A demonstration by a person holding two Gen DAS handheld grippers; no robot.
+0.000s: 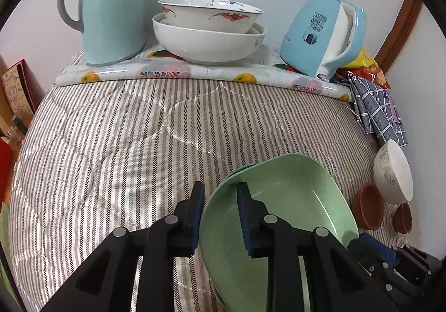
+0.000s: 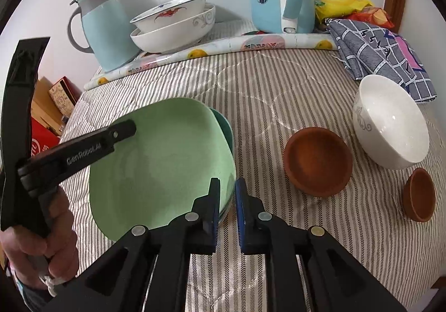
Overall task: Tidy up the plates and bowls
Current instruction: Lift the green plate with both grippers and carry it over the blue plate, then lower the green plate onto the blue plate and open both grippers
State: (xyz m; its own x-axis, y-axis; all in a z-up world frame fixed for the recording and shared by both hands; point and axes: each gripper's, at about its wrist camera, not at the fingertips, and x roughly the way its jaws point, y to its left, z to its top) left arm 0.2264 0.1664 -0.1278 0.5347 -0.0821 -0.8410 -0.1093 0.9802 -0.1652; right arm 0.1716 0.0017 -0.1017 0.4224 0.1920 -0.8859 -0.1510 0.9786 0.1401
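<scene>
With the left gripper (image 1: 218, 217) spread astride the green plate (image 2: 164, 161) rim, the right gripper (image 2: 226, 207) straddles its opposite edge, fingers parted.

Left gripper (image 1: 220, 217) low at 6 o'clock, jaws parted, straddling rim. Right gripper (image 2: 227, 209) at 6 o'clock, jaws narrowly apart, one pad each side of edge. Left hand (image 2: 41, 242) at 8 o'clock, wrapped round handle.
</scene>
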